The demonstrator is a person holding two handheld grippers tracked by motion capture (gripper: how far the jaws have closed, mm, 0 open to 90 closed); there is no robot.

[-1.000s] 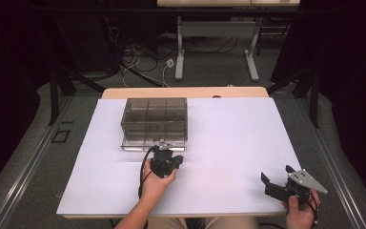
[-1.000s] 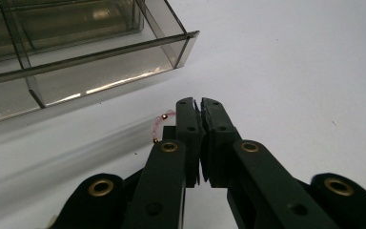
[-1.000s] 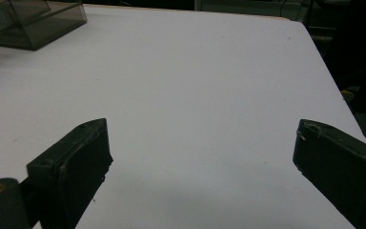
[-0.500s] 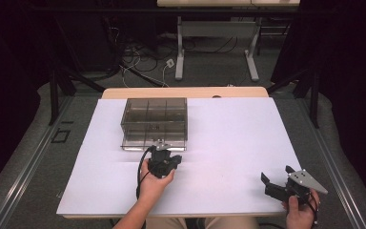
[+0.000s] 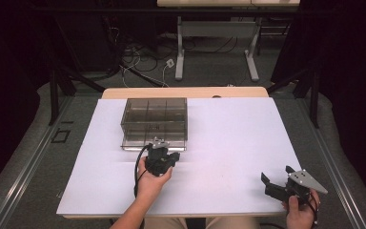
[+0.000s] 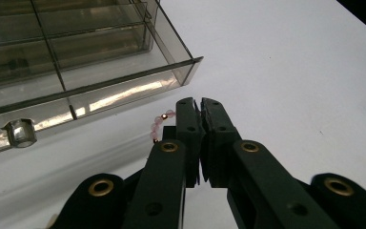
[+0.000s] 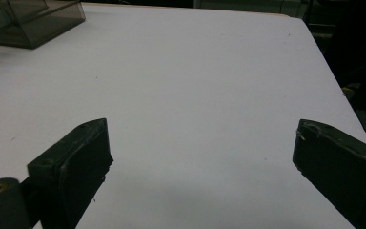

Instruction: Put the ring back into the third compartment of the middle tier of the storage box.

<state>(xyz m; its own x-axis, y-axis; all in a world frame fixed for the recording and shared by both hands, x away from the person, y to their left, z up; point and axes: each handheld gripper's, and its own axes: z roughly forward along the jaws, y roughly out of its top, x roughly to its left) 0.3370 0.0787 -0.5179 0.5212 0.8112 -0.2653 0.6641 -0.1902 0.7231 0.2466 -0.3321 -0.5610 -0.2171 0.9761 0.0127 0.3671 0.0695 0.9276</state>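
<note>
Left gripper (image 6: 200,106) clamped on pink bead string (image 6: 158,124) beside clear compartment box (image 6: 76,62); right gripper (image 7: 202,152) jaws apart over table (image 7: 195,71).

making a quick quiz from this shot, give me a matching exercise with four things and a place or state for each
Things:
1. left tool
2. right tool
3. box
4. beads

States:
a. wide open, nothing between the jaws
b. clear and smoky, split into compartments, on the far left of the sheet
c. pink string held at the jaws
d. shut, just in front of the box

Pairs: 1-d, 2-a, 3-b, 4-c
</note>
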